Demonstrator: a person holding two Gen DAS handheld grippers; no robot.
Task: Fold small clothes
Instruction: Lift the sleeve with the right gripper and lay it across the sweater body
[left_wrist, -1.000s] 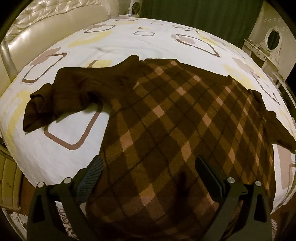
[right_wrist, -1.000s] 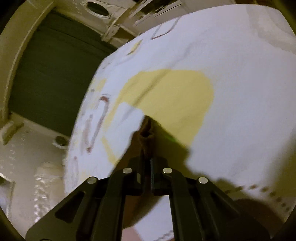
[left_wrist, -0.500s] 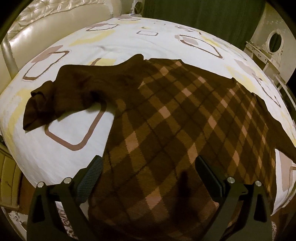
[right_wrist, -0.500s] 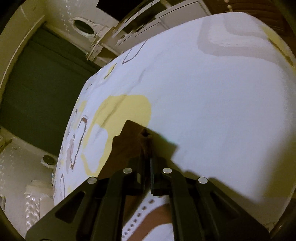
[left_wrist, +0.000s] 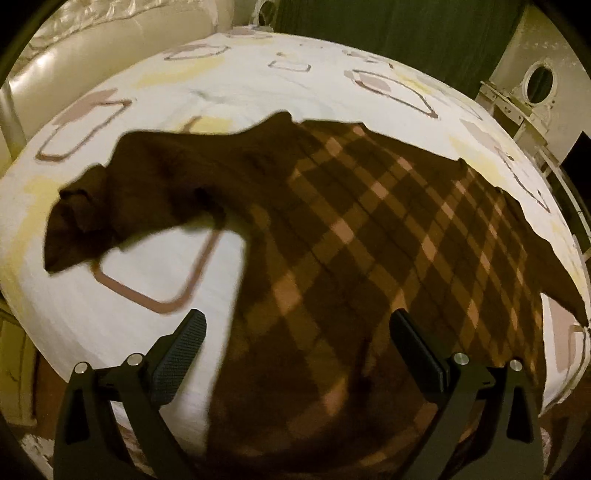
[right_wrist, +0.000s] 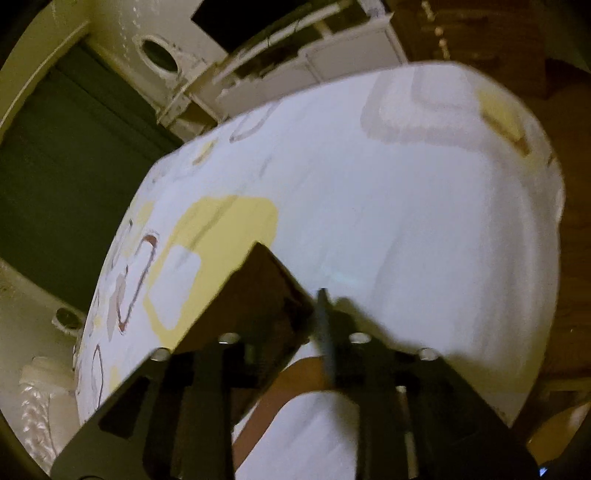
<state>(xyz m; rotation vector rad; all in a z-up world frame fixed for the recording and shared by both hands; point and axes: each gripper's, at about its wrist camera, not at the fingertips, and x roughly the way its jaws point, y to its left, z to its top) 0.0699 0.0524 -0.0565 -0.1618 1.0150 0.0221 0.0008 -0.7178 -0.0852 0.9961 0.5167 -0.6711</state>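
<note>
A brown argyle sweater (left_wrist: 351, 251) lies spread on the white patterned bedsheet (left_wrist: 122, 310). Its plain dark left sleeve (left_wrist: 122, 199) stretches out to the left, with the cuff crumpled. My left gripper (left_wrist: 295, 350) is open and empty, hovering over the sweater's lower hem. In the right wrist view, my right gripper (right_wrist: 310, 332) has its jaws slightly parted and blurred. A dark corner of the sweater (right_wrist: 258, 288) lies at its left finger, and whether it is still pinched is unclear.
A cream tufted headboard (left_wrist: 92, 48) stands at the far left. Dark green curtains (left_wrist: 388, 29) hang behind the bed. A white dresser with an oval mirror (left_wrist: 539, 81) stands at the right. The bed edge and wooden floor (right_wrist: 569, 258) lie at the right.
My right gripper has pulled the sweater corner out across the sheet, and its jaws have begun to part. The left gripper stays open above the hem, and the view has drifted slightly.
</note>
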